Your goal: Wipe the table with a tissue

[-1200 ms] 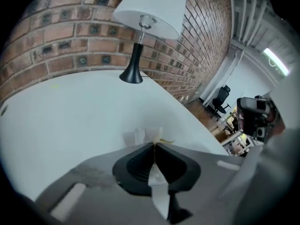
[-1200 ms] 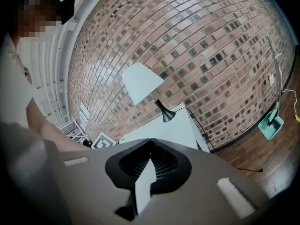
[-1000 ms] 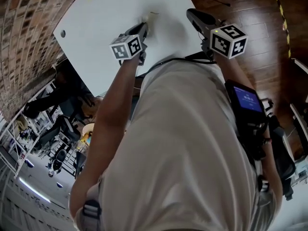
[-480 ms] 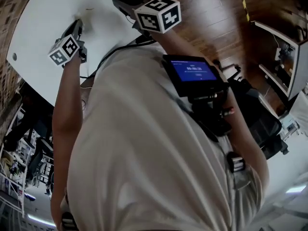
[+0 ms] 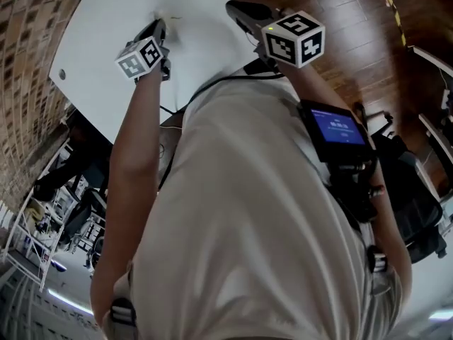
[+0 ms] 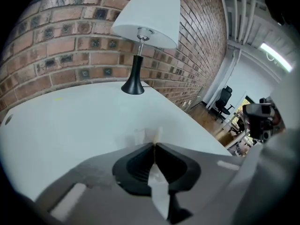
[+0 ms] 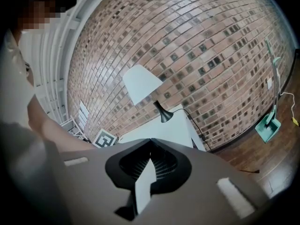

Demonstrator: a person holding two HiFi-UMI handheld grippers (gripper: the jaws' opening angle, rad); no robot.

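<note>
Left gripper (image 5: 157, 25) (image 6: 154, 145): jaws pressed together on a small scrap of tissue (image 6: 149, 136). Only a pale, crumpled edge of it shows past the tips, against the white table (image 6: 70, 121). From the head view the tissue cannot be told apart from the tabletop (image 5: 106, 62). That view shows only the gripper's tip down at the far middle of the table.

Right gripper (image 5: 237, 7) (image 7: 151, 139): jaws shut tip to tip with nothing between them. It is held to the right of the left one, over the table's right edge, and whether it touches the surface cannot be told.

Lamp (image 6: 147, 15) (image 7: 143, 86): white shade on a black stem. Its foot stands on the far part of the table, just before the brick wall (image 6: 56, 46) (image 7: 187, 41). It is out of frame in the head view.

Person's shirt (image 5: 262, 218): fills most of the head view and hides the near part of the table. A strapped device with a blue screen (image 5: 336, 132) sits on the right forearm, its print too small to read. Wood floor (image 5: 354, 41) lies to the right. Office chairs (image 6: 224, 100), far right in the left gripper view, are small and blurred.
</note>
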